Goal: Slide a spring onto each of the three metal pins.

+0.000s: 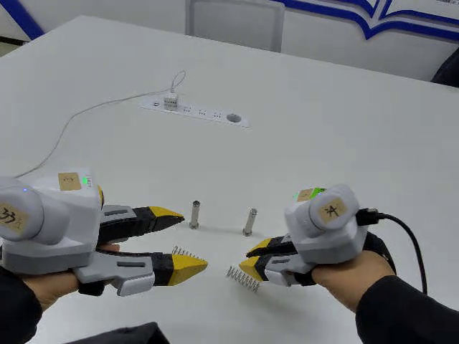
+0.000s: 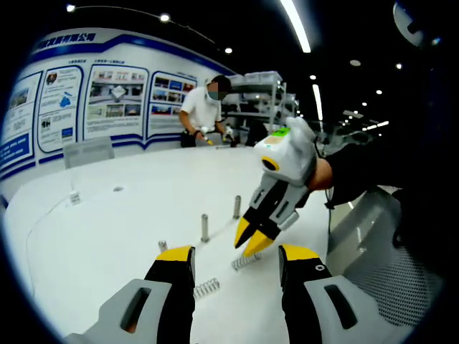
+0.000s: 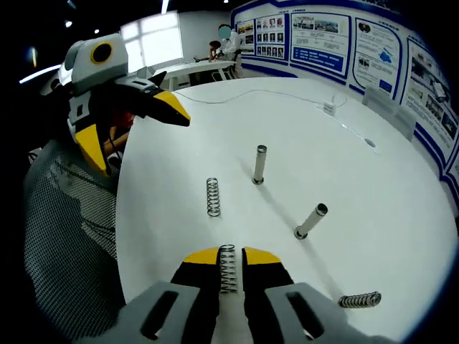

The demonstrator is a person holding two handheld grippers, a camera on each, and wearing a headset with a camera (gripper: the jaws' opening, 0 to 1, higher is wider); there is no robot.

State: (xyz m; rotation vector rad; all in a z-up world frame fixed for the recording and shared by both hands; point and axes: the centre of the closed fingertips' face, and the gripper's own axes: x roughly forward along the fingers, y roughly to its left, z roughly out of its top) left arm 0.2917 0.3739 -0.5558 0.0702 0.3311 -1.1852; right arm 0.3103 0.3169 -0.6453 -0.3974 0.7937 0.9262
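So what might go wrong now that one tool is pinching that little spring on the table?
The spring is thin and held only between the right tool's tips, so it might squirt out or bend. The nearer pin stands upright on a narrow base; a bump while threading could topple it. The open left tool hovers by another spring and might knock it away.

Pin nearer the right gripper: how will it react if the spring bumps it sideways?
Probably tips: the pin stands tall and slim on a narrow base, with no holder visible on the smooth table. Round, so once down it would likely roll. It looks like stiff metal; the thin spring between the jaws of the right gripper should flex first.
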